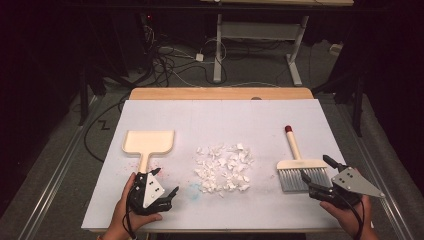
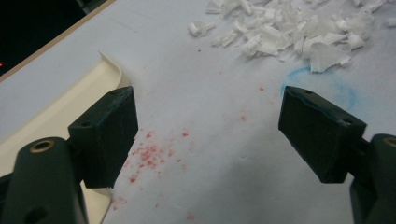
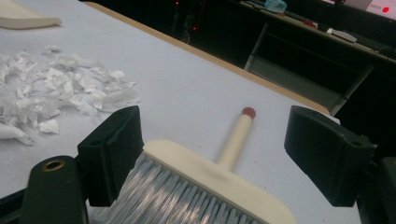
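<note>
Both claws are spread wide, nothing grasped: the left gripper [image 1: 161, 184] by the cream plastic dustpan [image 1: 148, 141], the right gripper [image 1: 316, 176] over the grey-bristled hand brush [image 1: 300, 167]. The heap of white paper scraps [image 1: 223, 168] could be scattered if that brush is gripped by its bristles.

The high view looks forward and down over the whole white-covered table [image 1: 220, 115]. The left gripper view sits low and close, with the heap of torn white paper scraps [image 2: 289, 28] at its upper right. The right gripper view, equally near, faces the cream-backed grey-bristled hand brush [image 3: 210, 182] and has the same scraps at its left.
</note>
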Available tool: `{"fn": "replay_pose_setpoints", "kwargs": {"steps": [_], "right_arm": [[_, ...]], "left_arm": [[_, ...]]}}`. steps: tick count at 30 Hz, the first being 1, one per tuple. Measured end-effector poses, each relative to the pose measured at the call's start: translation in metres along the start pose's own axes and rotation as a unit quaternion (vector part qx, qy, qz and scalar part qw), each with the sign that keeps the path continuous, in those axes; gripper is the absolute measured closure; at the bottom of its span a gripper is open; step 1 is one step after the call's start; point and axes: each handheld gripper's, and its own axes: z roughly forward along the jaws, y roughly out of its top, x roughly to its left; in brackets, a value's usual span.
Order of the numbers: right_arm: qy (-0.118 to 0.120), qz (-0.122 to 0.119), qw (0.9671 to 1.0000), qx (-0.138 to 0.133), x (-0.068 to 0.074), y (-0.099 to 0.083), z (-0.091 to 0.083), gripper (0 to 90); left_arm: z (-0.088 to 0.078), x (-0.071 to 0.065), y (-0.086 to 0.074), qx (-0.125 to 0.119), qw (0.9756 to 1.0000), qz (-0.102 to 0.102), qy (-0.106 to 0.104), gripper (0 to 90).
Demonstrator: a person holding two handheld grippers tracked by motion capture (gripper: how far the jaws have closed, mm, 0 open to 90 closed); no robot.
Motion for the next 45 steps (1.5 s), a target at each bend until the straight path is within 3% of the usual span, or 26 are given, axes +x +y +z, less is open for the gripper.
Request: {"fn": "replay_pose_setpoints", "kwargs": {"steps": [20, 27, 30, 37, 45], "right_arm": [[-0.014, -0.006, 0.9998, 0.011, -0.001, 0.002, 0.002, 19.8], [-0.015, -0.006, 0.9993, 0.032, -0.003, 0.001, 0.007, 19.9], [-0.016, 0.014, 0.9985, 0.051, -0.008, -0.002, 0.009, 20.5], [-0.024, 0.031, 0.9972, 0.064, -0.017, -0.005, 0.013, 20.7], [-0.028, 0.030, 0.9972, 0.062, -0.022, 0.000, 0.009, 23.1]], "left_arm": [[-0.004, -0.001, -0.004, 0.006, 1.0000, 0.003, 0.002, 18.8], [-0.004, 0.000, -0.003, 0.004, 1.0000, -0.001, 0.005, 18.8], [-0.004, -0.001, -0.003, 0.008, 1.0000, 0.002, 0.004, 18.8], [-0.004, 0.000, -0.004, 0.007, 1.0000, -0.001, 0.005, 18.9], [-0.005, 0.000, -0.004, 0.006, 1.0000, 0.000, 0.005, 18.8]]}}
